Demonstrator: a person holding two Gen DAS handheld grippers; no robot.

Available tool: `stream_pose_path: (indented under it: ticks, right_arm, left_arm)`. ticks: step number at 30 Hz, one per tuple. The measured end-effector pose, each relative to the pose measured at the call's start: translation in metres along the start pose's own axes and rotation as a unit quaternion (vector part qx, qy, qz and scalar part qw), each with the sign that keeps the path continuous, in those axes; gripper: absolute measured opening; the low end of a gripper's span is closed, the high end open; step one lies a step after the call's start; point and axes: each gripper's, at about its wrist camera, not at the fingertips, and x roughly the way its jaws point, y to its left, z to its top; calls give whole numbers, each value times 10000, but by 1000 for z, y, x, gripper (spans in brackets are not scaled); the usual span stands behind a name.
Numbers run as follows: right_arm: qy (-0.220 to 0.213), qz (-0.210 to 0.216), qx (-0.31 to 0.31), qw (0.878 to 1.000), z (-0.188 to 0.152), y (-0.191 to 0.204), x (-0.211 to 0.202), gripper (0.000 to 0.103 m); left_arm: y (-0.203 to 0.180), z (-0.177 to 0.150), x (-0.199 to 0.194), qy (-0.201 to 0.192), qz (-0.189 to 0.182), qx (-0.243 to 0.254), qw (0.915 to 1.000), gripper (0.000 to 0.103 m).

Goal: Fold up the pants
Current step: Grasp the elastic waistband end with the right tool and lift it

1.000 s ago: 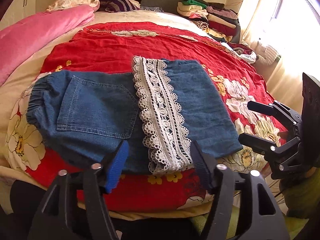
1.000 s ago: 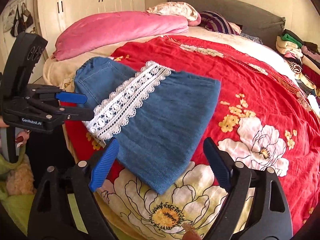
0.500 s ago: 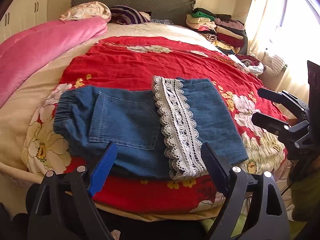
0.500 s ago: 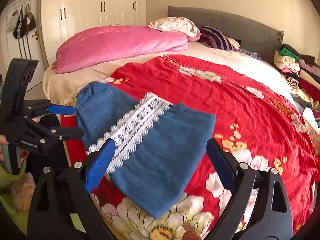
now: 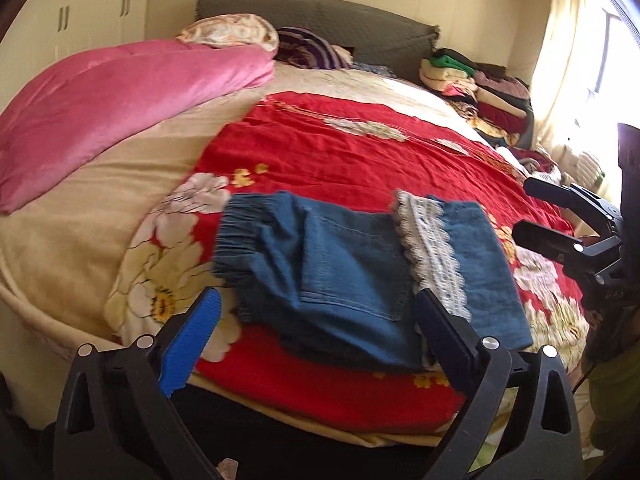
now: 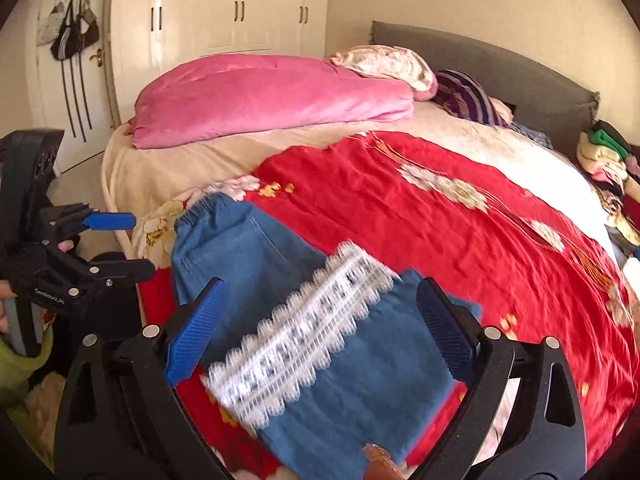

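Blue denim pants (image 5: 352, 272) with a white lace hem band (image 5: 434, 252) lie folded on the red flowered bedspread (image 5: 360, 152) near the bed's front edge. They also show in the right wrist view (image 6: 360, 364), with the lace (image 6: 296, 356) blurred. My left gripper (image 5: 316, 340) is open and empty, held off the bed in front of the pants. My right gripper (image 6: 320, 328) is open and empty, just before the pants' right end. Each gripper shows in the other's view, the right one (image 5: 560, 220) and the left one (image 6: 116, 244), both open.
A pink quilt (image 5: 120, 96) lies along the bed's left side. Pillows (image 5: 228, 34) and a grey headboard (image 5: 340, 16) are at the far end. A stack of folded clothes (image 5: 472, 80) sits at the far right. White wardrobes (image 6: 240, 12) and a door (image 6: 72, 60) stand left.
Both grippers have pulled back from the pants and turned left; the pants now look smaller and lower in both views. The pants have not moved.
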Motion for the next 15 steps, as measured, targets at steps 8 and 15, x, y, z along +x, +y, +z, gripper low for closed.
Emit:
stream_pose_path:
  ticks: [8,15]
  right_arm:
    - [390,625,-207,9971,42,20,65,91]
    - [970,1235,-554,9860,73,46,131,91]
  left_arm:
    - [72,5,4,19,344,-815,9961,97]
    - [80,1,30,338,-284,-1058,9934,96]
